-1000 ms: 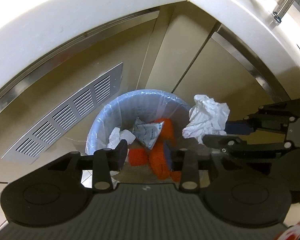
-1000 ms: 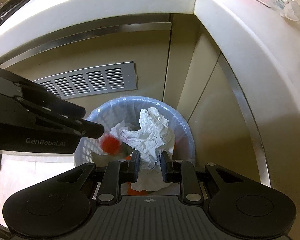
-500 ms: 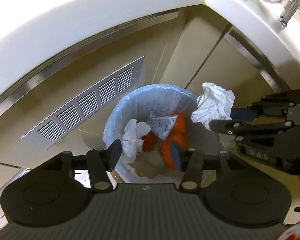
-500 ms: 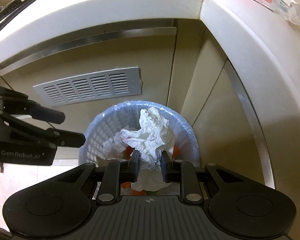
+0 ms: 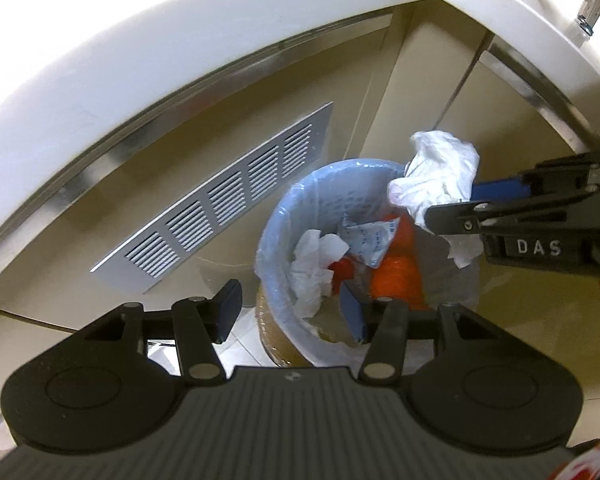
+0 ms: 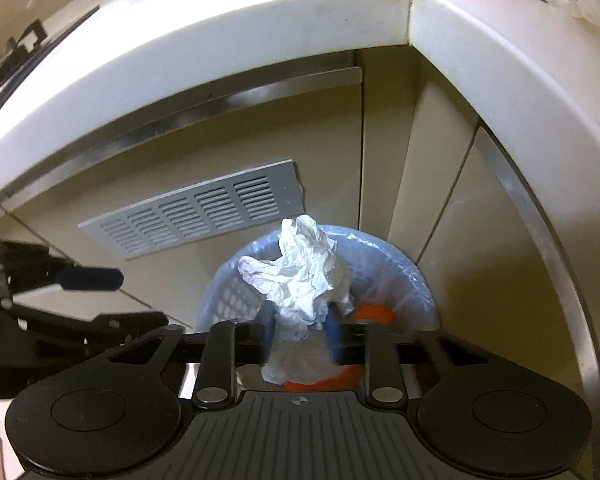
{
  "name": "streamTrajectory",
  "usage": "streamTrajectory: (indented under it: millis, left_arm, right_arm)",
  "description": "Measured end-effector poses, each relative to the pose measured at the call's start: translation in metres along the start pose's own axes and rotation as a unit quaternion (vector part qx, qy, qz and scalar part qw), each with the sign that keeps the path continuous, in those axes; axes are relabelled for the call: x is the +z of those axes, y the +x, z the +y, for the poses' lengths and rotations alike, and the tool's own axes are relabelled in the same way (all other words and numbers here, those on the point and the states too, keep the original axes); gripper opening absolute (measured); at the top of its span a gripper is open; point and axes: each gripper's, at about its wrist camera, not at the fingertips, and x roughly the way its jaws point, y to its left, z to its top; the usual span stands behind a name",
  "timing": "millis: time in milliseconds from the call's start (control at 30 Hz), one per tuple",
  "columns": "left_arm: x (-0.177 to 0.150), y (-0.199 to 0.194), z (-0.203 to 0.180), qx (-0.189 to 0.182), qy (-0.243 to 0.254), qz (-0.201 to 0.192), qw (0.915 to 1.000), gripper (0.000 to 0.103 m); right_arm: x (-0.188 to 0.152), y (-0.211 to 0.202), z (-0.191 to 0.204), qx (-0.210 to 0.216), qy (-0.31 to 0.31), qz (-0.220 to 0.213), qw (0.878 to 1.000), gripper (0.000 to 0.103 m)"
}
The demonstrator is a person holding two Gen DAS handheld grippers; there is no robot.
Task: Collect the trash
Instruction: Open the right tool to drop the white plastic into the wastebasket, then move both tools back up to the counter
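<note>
A round bin [image 5: 284, 216] lined with a pale blue bag stands on the floor in the cabinet corner. In it lie orange wrappers [image 5: 396, 268], a white sachet [image 5: 370, 240] and a crumpled tissue [image 5: 312, 260]. Above the bin [image 6: 400, 256], my right gripper [image 6: 300, 320] has a crumpled white tissue [image 6: 300, 272] between its fingers. Its jaws are opening and look blurred, and the tissue still sits loosely in the gap. The left wrist view shows this right gripper [image 5: 460, 202] and its tissue [image 5: 440, 172] over the bin's right rim. My left gripper [image 5: 290, 308] is open and empty above the bin's near left edge.
A white counter edge [image 5: 180, 40] curves overhead. A silver vent grille [image 5: 220, 200] is set in the beige cabinet front, left of the bin. Cabinet doors with a metal strip [image 6: 540, 248] close off the right. Pale floor tiles [image 5: 244, 340] show beside the bin.
My left gripper has opened wider and drifted left, so the bin sits further right in its view. My right gripper's jaws have spread slightly around the tissue, which stays between them.
</note>
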Motion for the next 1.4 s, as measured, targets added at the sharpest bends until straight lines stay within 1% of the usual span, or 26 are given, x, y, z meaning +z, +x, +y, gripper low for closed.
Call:
streamTrajectory:
  millis: [33, 100, 233, 400, 600, 733, 833, 900, 1033, 1133, 1167, 1200, 1267, 1300, 1333, 1400]
  left_arm:
    - [-0.001, -0.001, 0.001, 0.003, 0.002, -0.002, 1.0000, 0.052]
    - [-0.002, 0.000, 0.000, 0.008, 0.004, -0.004, 0.9999, 0.054]
    - [-0.003, -0.001, 0.002, 0.009, 0.005, -0.006, 0.9999, 0.055]
    - [-0.002, -0.004, 0.000, 0.003, 0.007, -0.013, 0.9999, 0.063]
    - [0.003, -0.011, -0.006, -0.008, 0.013, -0.028, 0.9995, 0.063]
    - [0.013, -0.024, -0.011, -0.029, 0.017, -0.041, 0.9986, 0.063]
    - [0.021, -0.037, -0.017, -0.051, 0.020, -0.058, 0.9968, 0.063]
    - [0.027, -0.048, -0.020, -0.067, 0.020, -0.075, 0.9947, 0.066]
    - [0.040, -0.071, -0.027, -0.087, 0.028, -0.106, 0.9901, 0.068]
    - [0.050, -0.088, -0.037, -0.093, 0.038, -0.132, 0.9862, 0.069]
    - [0.056, -0.092, -0.041, -0.094, 0.040, -0.141, 0.9847, 0.071]
    - [0.060, -0.095, -0.044, -0.096, 0.041, -0.150, 0.9832, 0.076]
    - [0.070, -0.102, -0.050, -0.095, 0.042, -0.169, 0.9801, 0.081]
    - [0.077, -0.105, -0.052, -0.095, 0.041, -0.177, 0.9787, 0.081]
    - [0.085, -0.109, -0.054, -0.094, 0.041, -0.184, 0.9775, 0.082]
    - [0.100, -0.112, -0.057, -0.091, 0.040, -0.196, 0.9756, 0.086]
  right_arm:
    - [0.000, 0.000, 0.000, 0.002, 0.007, -0.003, 1.000, 0.053]
    - [-0.002, 0.000, 0.001, 0.005, 0.013, -0.003, 1.000, 0.053]
    - [-0.003, -0.003, 0.000, -0.002, 0.006, -0.002, 1.000, 0.053]
    - [-0.005, -0.012, -0.001, -0.010, -0.006, -0.007, 1.000, 0.053]
    - [-0.006, -0.034, -0.001, -0.018, -0.026, -0.029, 0.999, 0.053]
    - [-0.005, -0.054, 0.001, -0.023, -0.036, -0.048, 0.998, 0.053]
    - [-0.002, -0.075, 0.001, -0.025, -0.047, -0.074, 0.996, 0.053]
    - [0.000, -0.092, 0.002, -0.029, -0.056, -0.098, 0.993, 0.053]
    - [0.005, -0.123, 0.000, -0.042, -0.069, -0.144, 0.986, 0.053]
    - [0.010, -0.141, -0.005, -0.052, -0.062, -0.176, 0.981, 0.053]
    - [0.012, -0.147, -0.008, -0.057, -0.057, -0.185, 0.979, 0.053]
    - [0.015, -0.153, -0.012, -0.063, -0.051, -0.195, 0.977, 0.053]
    - [0.020, -0.160, -0.019, -0.074, -0.038, -0.210, 0.974, 0.053]
    - [0.024, -0.164, -0.024, -0.080, -0.031, -0.217, 0.972, 0.053]
    - [0.031, -0.167, -0.031, -0.086, -0.026, -0.221, 0.971, 0.054]
    - [0.041, -0.171, -0.046, -0.103, -0.008, -0.231, 0.967, 0.061]
